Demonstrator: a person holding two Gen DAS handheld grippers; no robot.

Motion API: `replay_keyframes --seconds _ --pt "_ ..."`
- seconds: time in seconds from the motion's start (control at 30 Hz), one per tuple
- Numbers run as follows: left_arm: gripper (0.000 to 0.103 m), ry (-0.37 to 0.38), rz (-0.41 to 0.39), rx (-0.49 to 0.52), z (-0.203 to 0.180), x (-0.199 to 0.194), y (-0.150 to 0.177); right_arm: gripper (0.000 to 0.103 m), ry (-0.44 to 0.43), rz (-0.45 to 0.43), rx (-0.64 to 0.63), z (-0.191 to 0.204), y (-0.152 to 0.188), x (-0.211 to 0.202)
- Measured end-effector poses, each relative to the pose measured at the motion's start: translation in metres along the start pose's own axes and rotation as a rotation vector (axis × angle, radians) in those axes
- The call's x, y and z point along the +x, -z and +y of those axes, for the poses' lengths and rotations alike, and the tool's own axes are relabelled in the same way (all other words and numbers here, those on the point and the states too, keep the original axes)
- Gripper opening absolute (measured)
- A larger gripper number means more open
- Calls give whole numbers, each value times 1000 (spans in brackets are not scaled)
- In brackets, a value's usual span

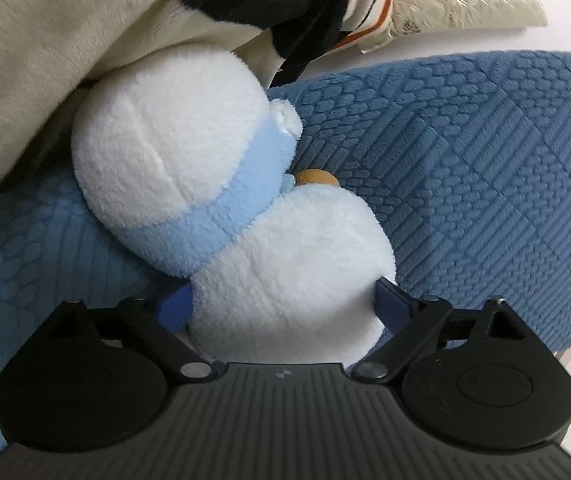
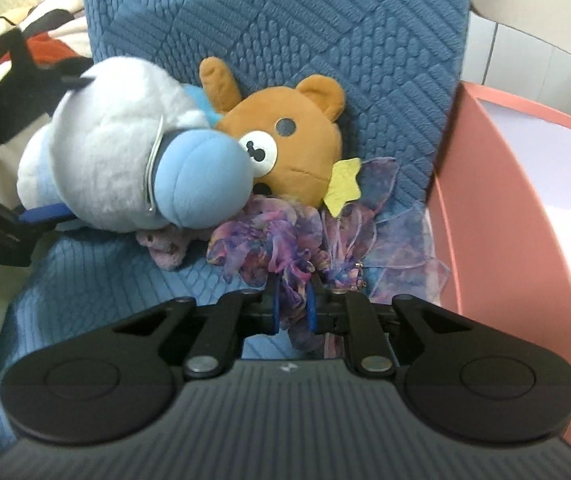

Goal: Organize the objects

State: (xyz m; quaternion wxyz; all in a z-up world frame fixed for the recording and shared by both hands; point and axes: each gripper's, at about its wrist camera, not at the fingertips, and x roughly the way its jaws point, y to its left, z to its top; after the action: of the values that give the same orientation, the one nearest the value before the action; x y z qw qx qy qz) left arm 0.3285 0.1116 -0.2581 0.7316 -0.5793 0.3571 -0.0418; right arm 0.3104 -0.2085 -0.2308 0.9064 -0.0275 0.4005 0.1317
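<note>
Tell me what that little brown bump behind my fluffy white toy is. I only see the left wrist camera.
Observer: It's a brown teddy bear lying against the blue cushion, right beside your white plush.
Child: What is the other gripper doing?
Observer: The right gripper is shut on purple ruffled fabric just below the bear's head.
Child: Is there anywhere to put toys?
Observer: Maybe. A pink box stands just past the cushion's edge, on the right of that view.

Blue quilted cushion bears white plush, bear plush.
</note>
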Motion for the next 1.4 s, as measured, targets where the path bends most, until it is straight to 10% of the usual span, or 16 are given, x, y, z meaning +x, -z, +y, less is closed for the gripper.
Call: replay_keyframes --seconds 0.33,0.53,0.93,1.4 --pt "73 -25 -46 92 -4 -28 12 16 -20 -19 28 4 4 -19" --pt "93 1 -102 -56 17 -35 6 16 -23 -6 46 3 4 -16" --pt "96 91 -169 -433 56 -14 8 16 -44 28 48 1 4 -3" --pt "102 83 -182 -420 52 5 10 16 -73 45 52 2 -2 10"
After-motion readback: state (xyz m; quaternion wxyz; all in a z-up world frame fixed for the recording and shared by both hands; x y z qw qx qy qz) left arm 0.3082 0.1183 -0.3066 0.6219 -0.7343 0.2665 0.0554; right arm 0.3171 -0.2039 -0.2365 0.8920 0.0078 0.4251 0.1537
